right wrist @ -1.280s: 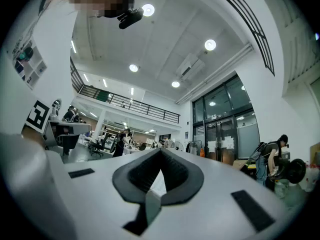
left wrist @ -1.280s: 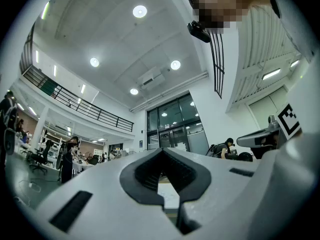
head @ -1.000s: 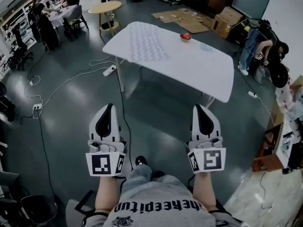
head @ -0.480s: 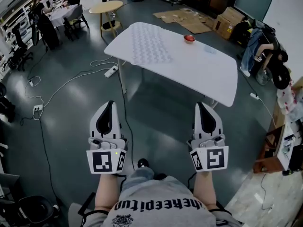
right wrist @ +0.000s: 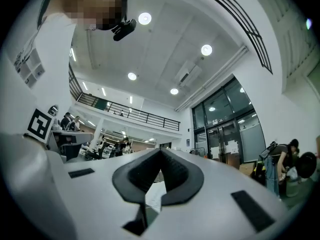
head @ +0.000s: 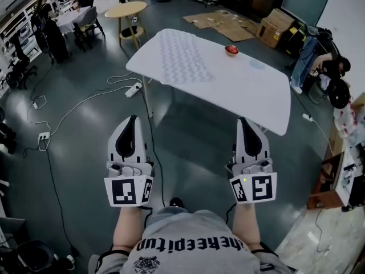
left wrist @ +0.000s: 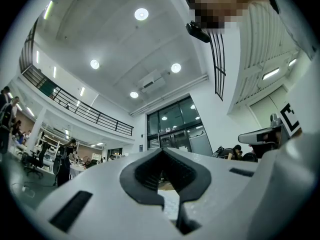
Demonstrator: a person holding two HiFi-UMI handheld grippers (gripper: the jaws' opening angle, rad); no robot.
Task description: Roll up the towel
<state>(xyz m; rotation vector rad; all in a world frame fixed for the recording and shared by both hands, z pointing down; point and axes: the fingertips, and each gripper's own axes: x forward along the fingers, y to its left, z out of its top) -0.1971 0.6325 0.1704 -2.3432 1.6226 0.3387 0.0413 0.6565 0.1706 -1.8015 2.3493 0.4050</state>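
Closer to the table (head: 251, 93) now. Left gripper (head: 132, 121) and right gripper (head: 245, 123) both have jaws together, empty, and the towel (head: 179, 59) lies flat on it.

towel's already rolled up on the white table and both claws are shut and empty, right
Not quite. The towel is not rolled up: the head view shows it spread flat on the white table. The rest holds: the left claw and the right claw are both shut and empty, short of the table.
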